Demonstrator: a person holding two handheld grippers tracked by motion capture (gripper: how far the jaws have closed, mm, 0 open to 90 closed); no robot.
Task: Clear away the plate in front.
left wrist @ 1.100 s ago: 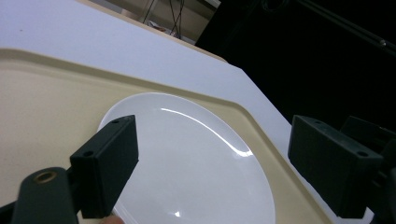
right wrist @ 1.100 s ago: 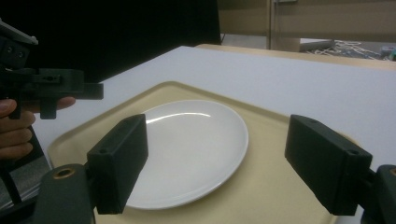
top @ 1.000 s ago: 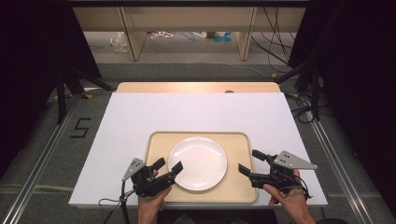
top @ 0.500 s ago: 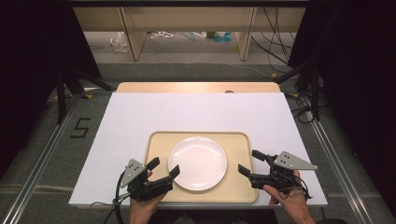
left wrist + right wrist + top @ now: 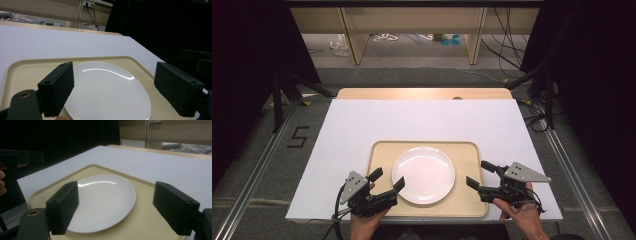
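A: Where is the white plate (image 5: 423, 174) now?

B: It lies flat in the middle of the beige tray (image 5: 467, 152), and the tray sits on the white table cover (image 5: 422, 120). The plate is between the two grippers.

A: How does the left gripper (image 5: 387, 182) stand?

B: Its two black jaws are spread wide apart and hold nothing. In the left gripper view the plate (image 5: 107, 90) is seen in the gap between them, just ahead of the tips. The near rim of the plate is close to the jaw at the left of that view; I cannot tell if they touch.

A: And the right gripper (image 5: 479, 175)?

B: Also spread wide, empty. It hovers over the right part of the tray, beside the plate, and its tips point toward it. In the right gripper view the plate (image 5: 105, 200) lies in front of the fingers (image 5: 62, 207), between them, with the tray (image 5: 147, 205) under both.

A: Do the grippers touch each other?

B: No, they are well apart, with the plate between.
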